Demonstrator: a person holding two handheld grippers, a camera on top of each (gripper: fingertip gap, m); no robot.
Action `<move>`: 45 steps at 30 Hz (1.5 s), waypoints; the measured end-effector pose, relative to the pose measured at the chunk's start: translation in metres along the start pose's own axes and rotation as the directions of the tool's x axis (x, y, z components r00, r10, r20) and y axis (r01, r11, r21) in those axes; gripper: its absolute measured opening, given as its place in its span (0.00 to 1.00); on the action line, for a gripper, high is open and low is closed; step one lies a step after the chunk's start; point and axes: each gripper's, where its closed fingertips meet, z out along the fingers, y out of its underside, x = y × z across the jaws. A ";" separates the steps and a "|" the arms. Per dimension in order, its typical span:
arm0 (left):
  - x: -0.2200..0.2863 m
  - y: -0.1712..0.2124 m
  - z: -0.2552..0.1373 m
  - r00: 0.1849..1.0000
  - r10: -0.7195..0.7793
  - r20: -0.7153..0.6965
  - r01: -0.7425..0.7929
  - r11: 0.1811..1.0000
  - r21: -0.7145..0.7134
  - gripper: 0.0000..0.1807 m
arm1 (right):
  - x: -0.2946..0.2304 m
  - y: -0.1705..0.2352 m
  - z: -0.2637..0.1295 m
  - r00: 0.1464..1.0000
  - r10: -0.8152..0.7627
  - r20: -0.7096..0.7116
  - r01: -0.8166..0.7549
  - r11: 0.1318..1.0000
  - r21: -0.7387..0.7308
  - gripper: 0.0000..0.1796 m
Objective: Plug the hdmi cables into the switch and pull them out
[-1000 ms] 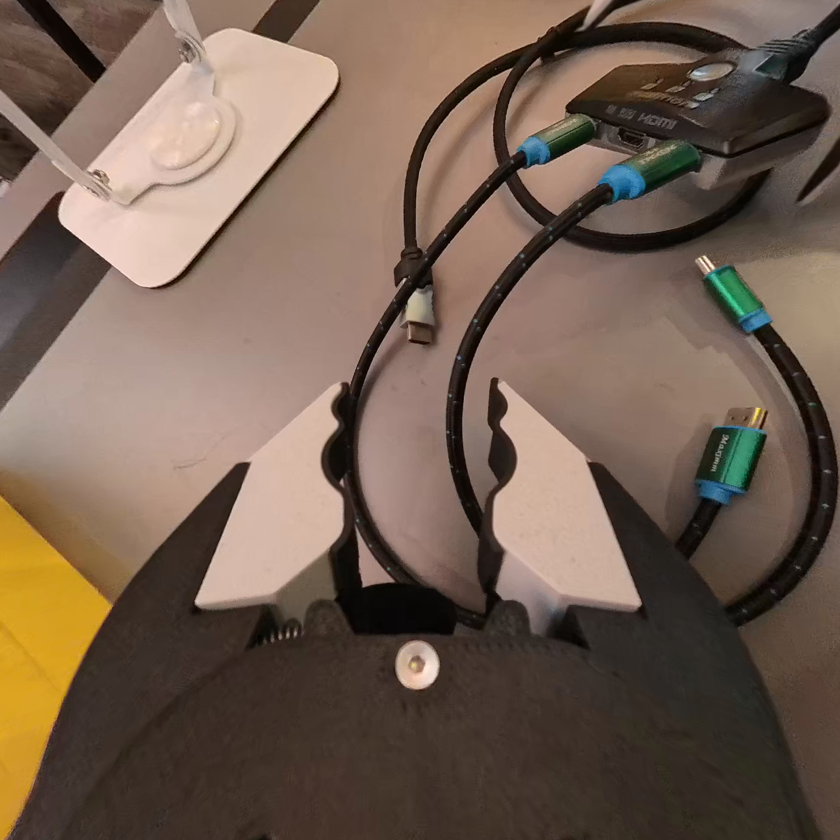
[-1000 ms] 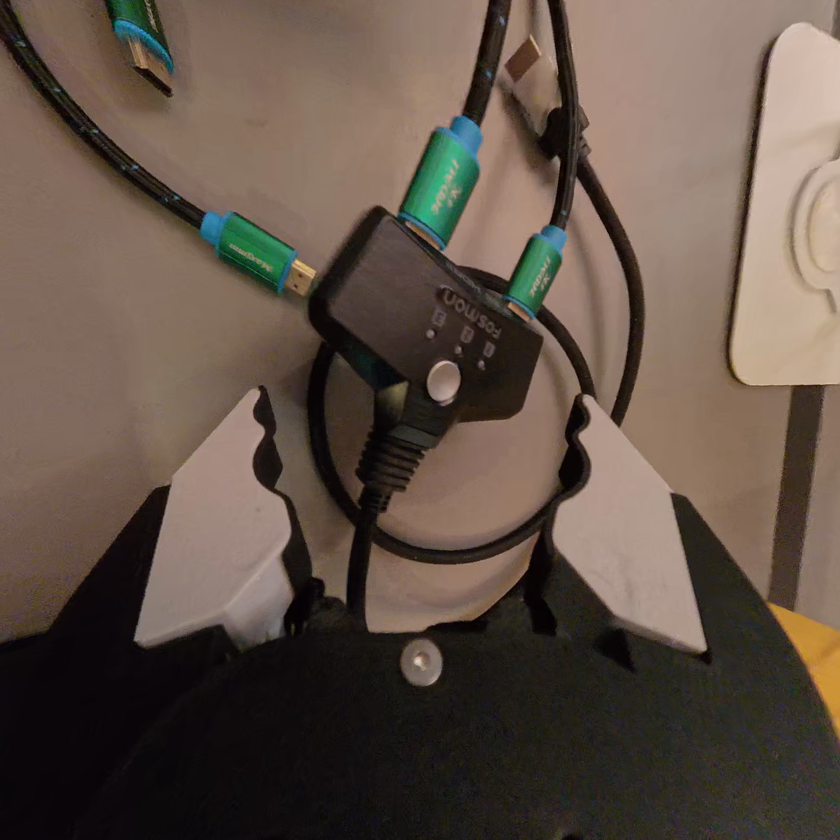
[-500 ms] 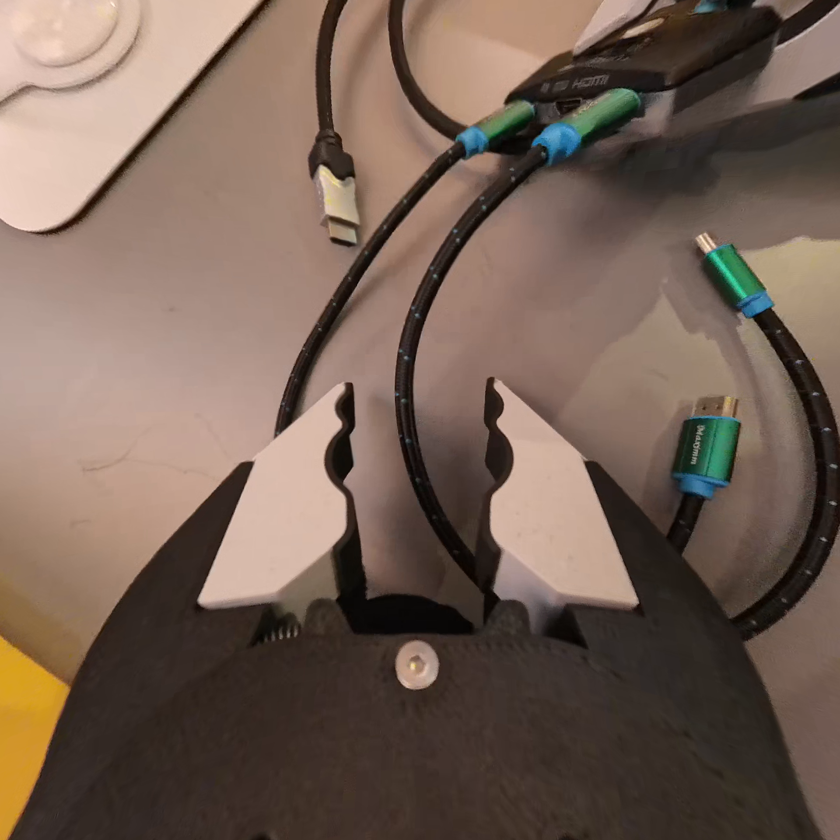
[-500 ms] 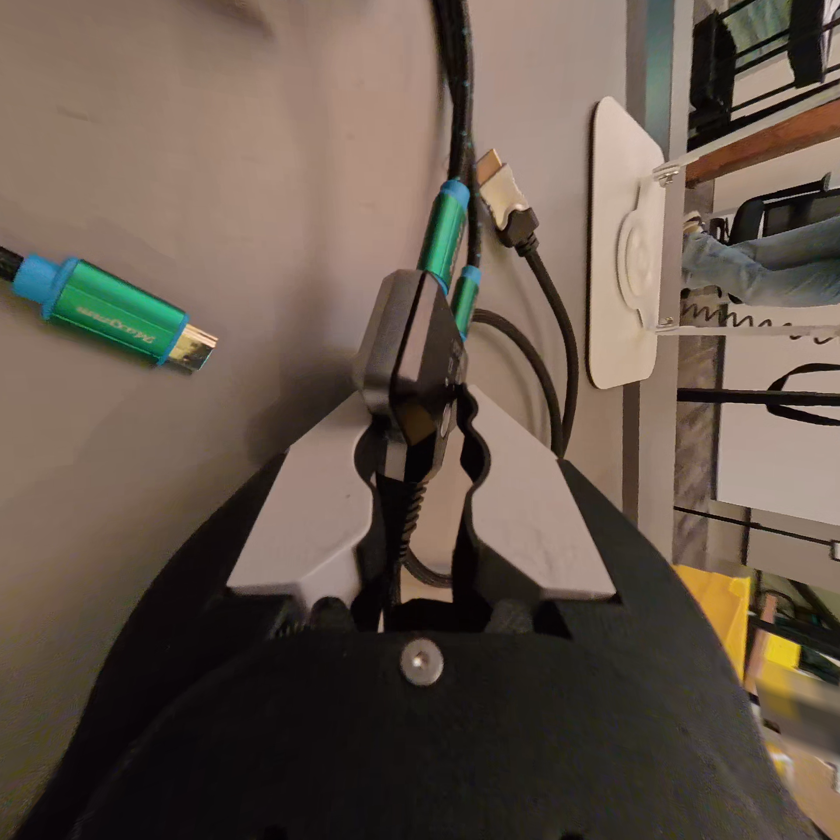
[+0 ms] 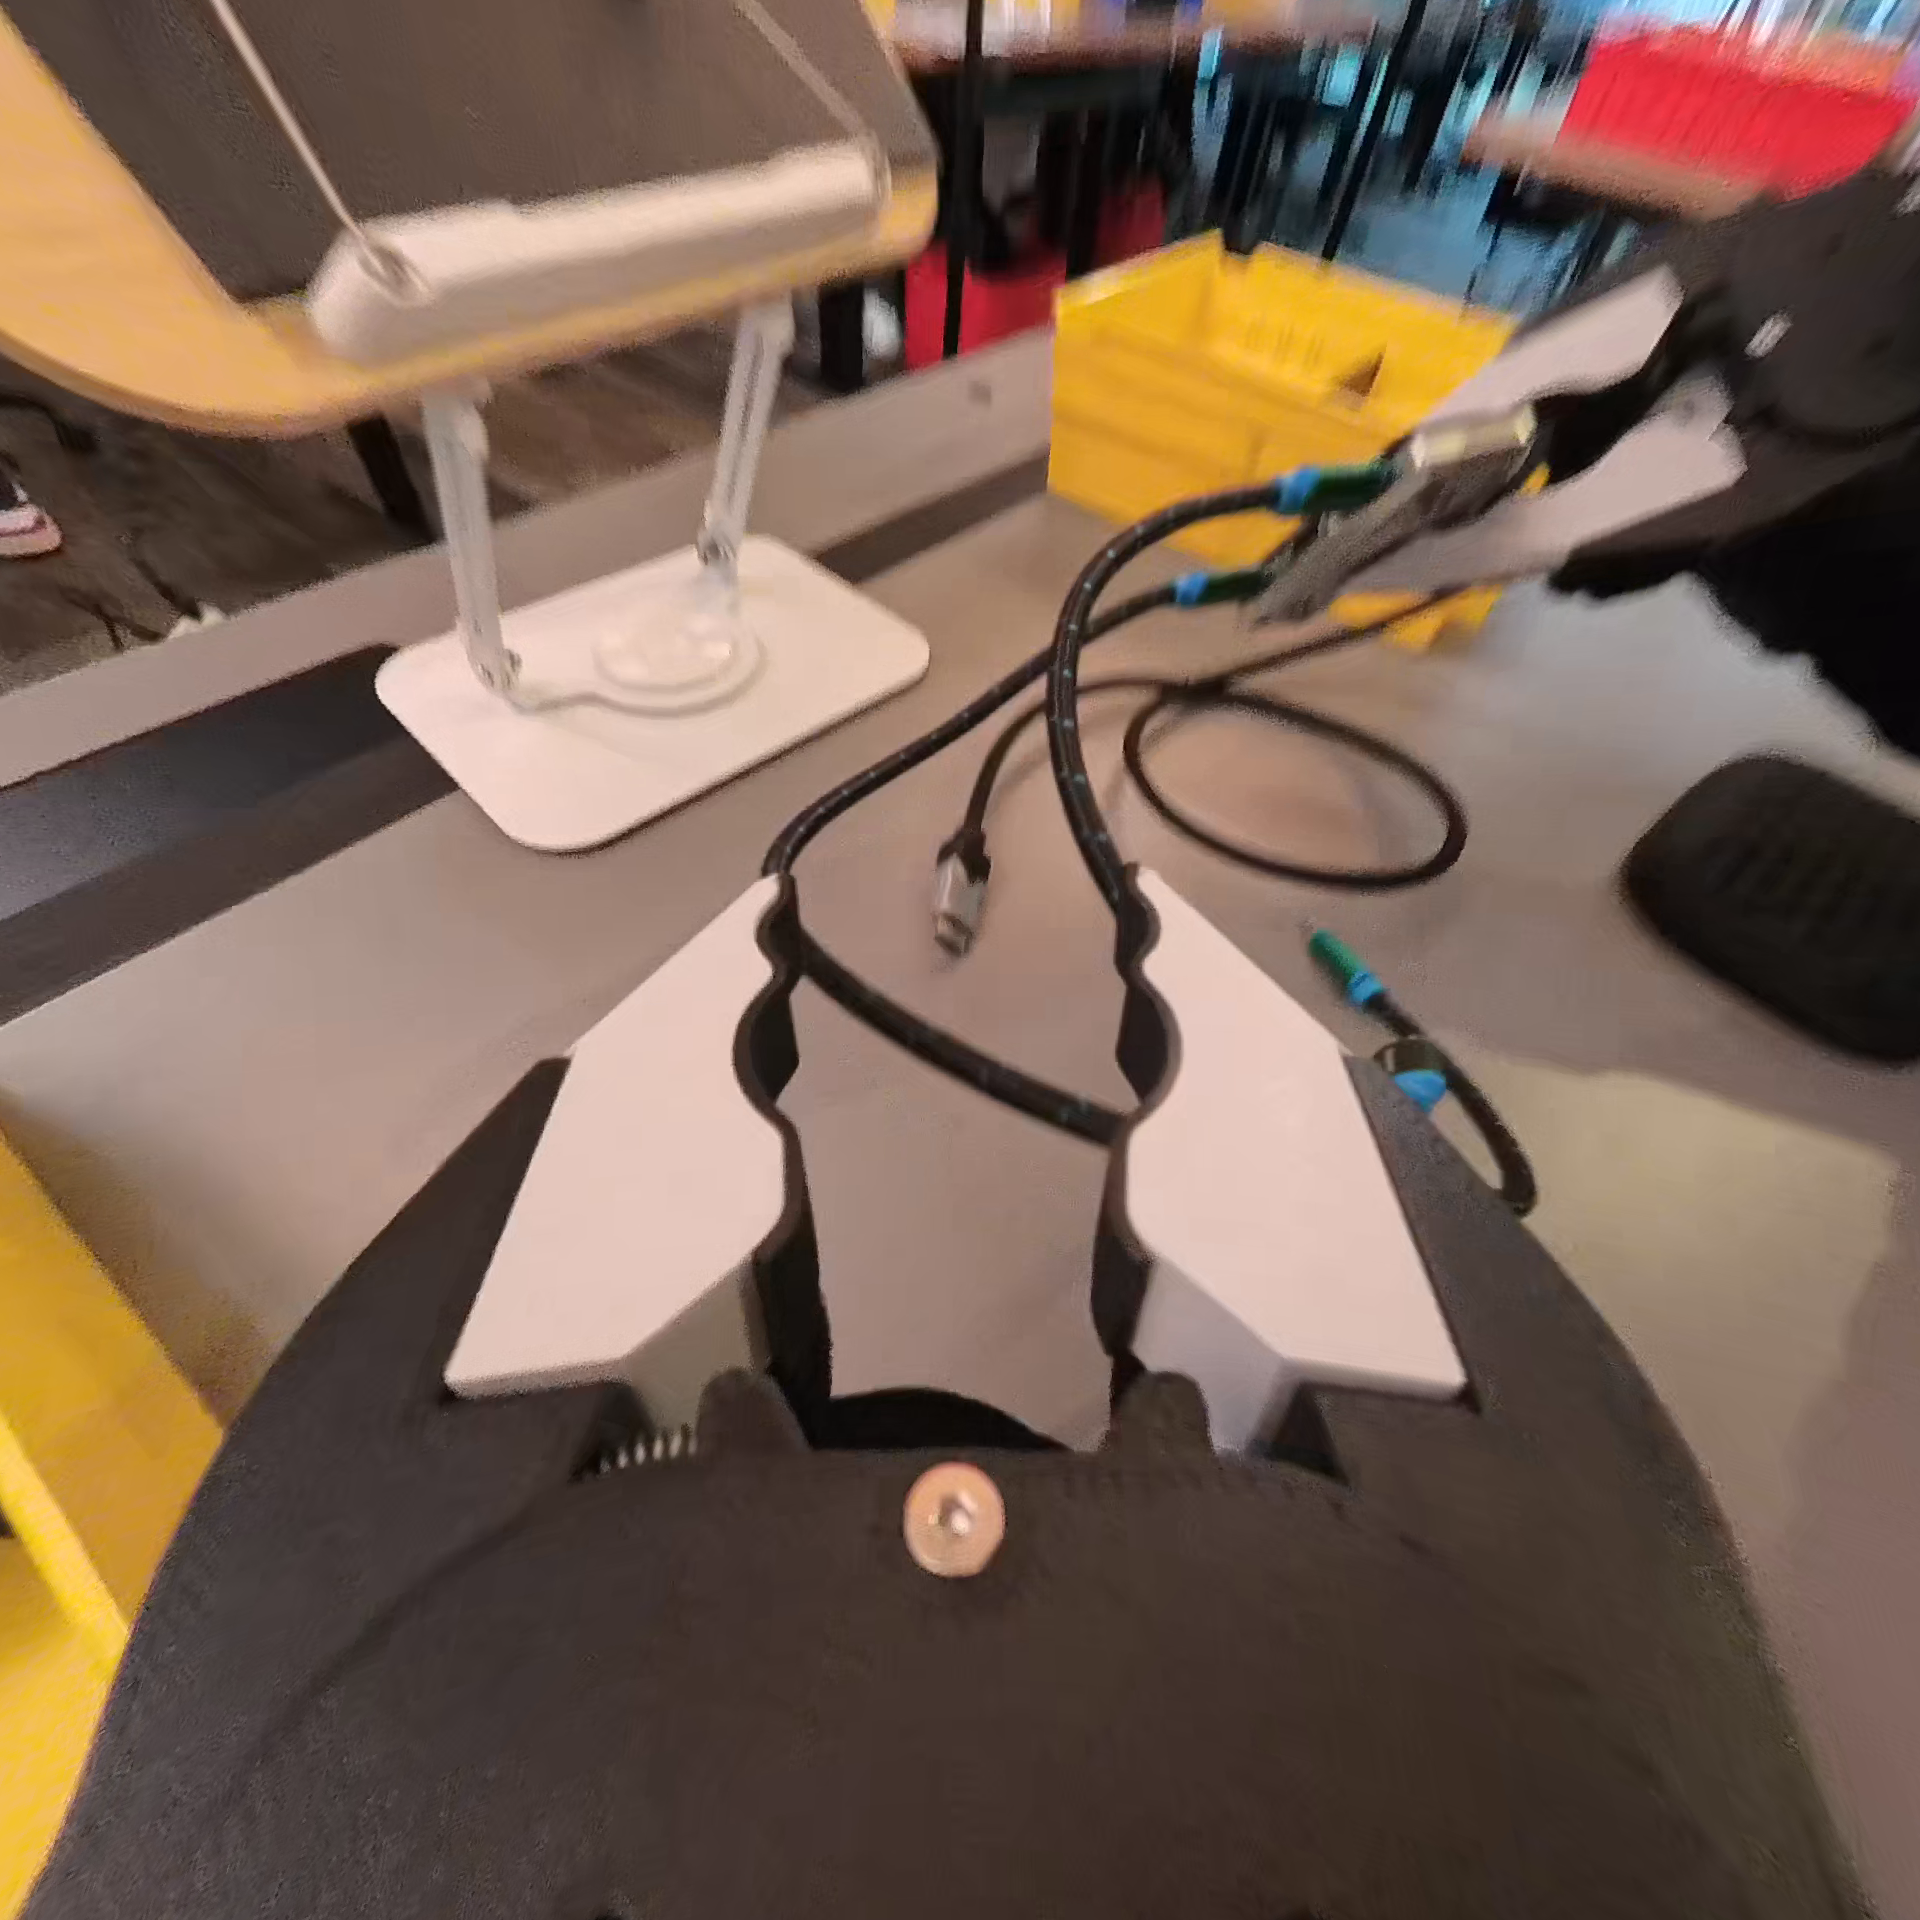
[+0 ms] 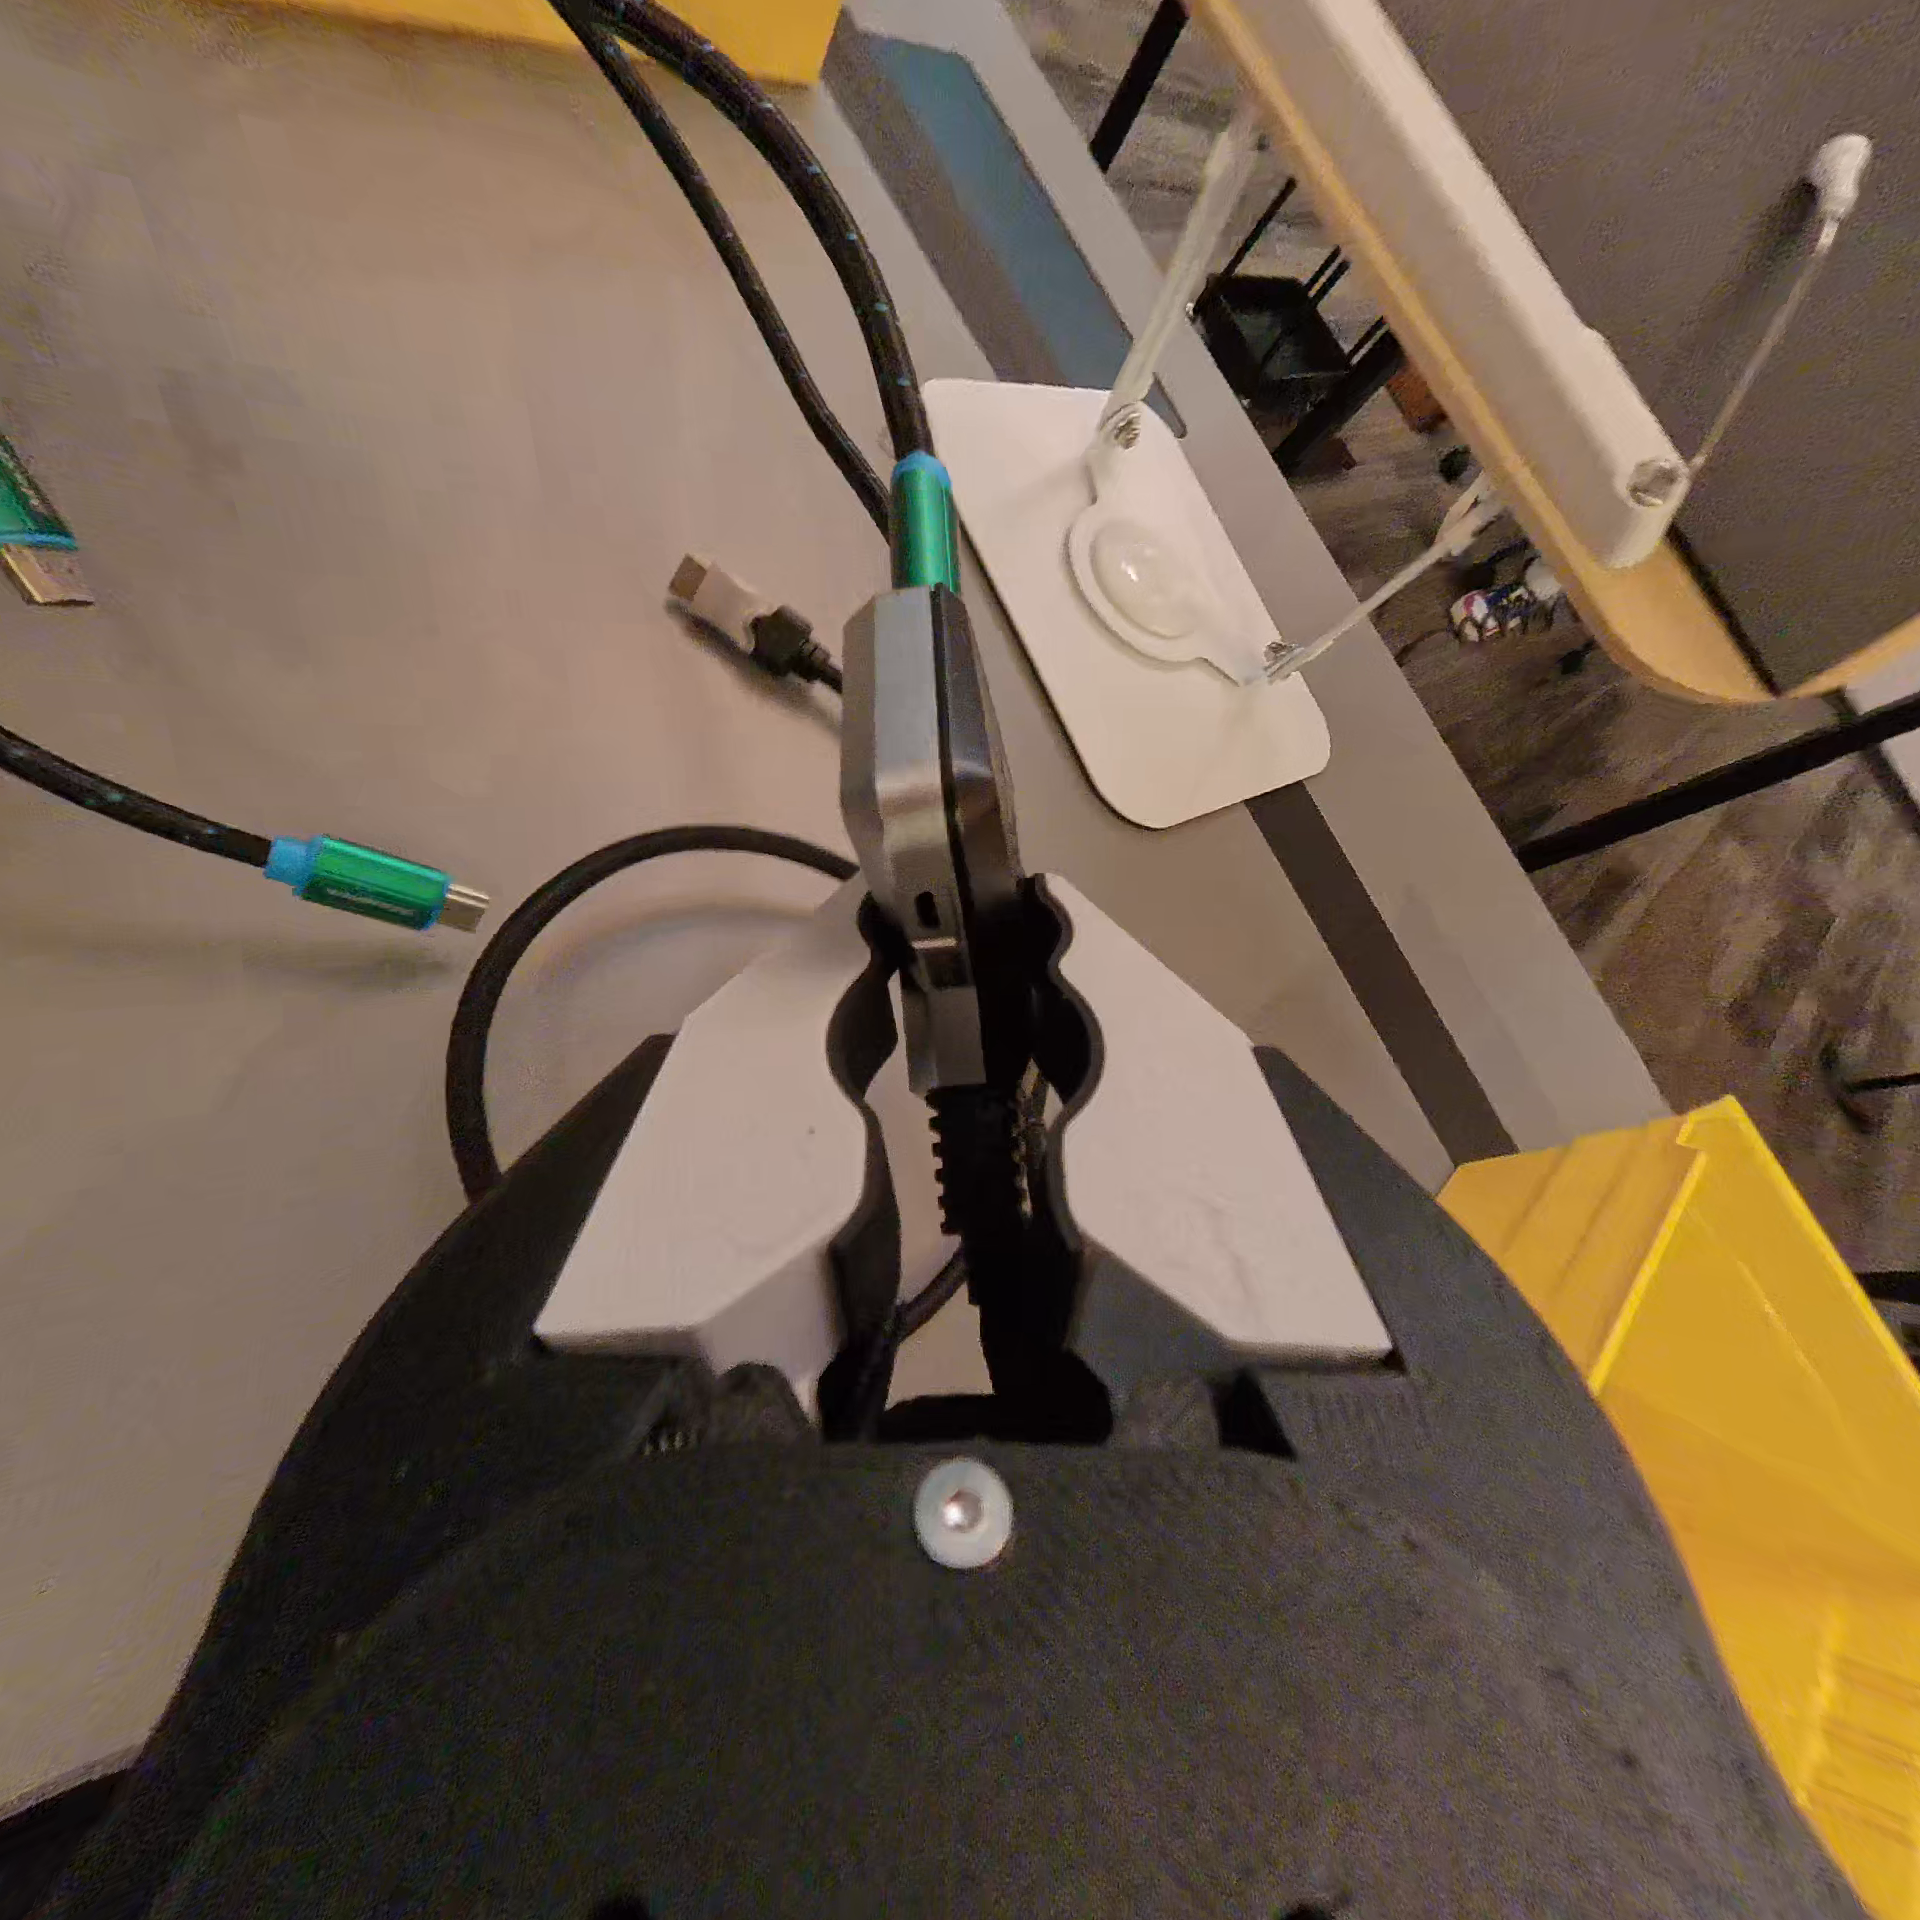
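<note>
My right gripper (image 6: 956, 914) is shut on the black HDMI switch (image 6: 914, 748), held on edge above the grey table. A green plug (image 6: 923, 530) sits in its far end. In the left wrist view the switch (image 5: 1455, 468) hangs at the upper right with two green plugs (image 5: 1340, 483) in it, and their braided cables (image 5: 1070, 727) drop toward me. My left gripper (image 5: 956, 904) is open, low over the table, with one braided cable crossing between its fingers. Loose green plugs (image 6: 374, 883) and a silver plug (image 6: 717, 597) lie on the table.
A white stand base (image 5: 665, 707) with clear legs stands at the back left, holding a board overhead. A yellow bin (image 5: 1247, 384) sits behind the table. A black padded object (image 5: 1787, 904) lies at the right. The switch's own black cable loops on the table (image 5: 1299, 790). Both grippers' tips are roughly 15 cm from the silver plug (image 6: 717, 597).
My right gripper closed on the switch and lifted it off the table, turned on edge, with both plugged cables trailing. My left gripper tilted up and stays open.
</note>
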 end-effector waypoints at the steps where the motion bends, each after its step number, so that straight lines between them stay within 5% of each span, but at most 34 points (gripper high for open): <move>1: -0.002 -0.009 -0.005 0.999 -0.036 -0.012 0.037 0.998 0.051 0.32 | 0.006 -0.002 -0.004 1.000 0.031 0.004 -0.031 0.999 0.013 0.11; 17: -0.014 -0.023 -0.025 0.977 -0.189 -0.095 0.208 0.942 0.262 0.33 | 0.081 -0.030 -0.062 0.961 0.274 0.017 -0.273 0.947 0.171 0.11; 29: 0.013 0.041 0.022 0.968 -0.208 -0.141 0.211 0.977 0.007 0.36 | 0.159 -0.067 -0.133 0.938 0.342 -0.048 -0.313 0.901 0.300 0.11; 45: 0.021 0.072 0.038 0.970 -0.206 -0.132 0.196 0.977 -0.089 0.36 | 0.295 -0.138 -0.200 0.917 0.367 -0.157 -0.281 0.872 0.401 0.11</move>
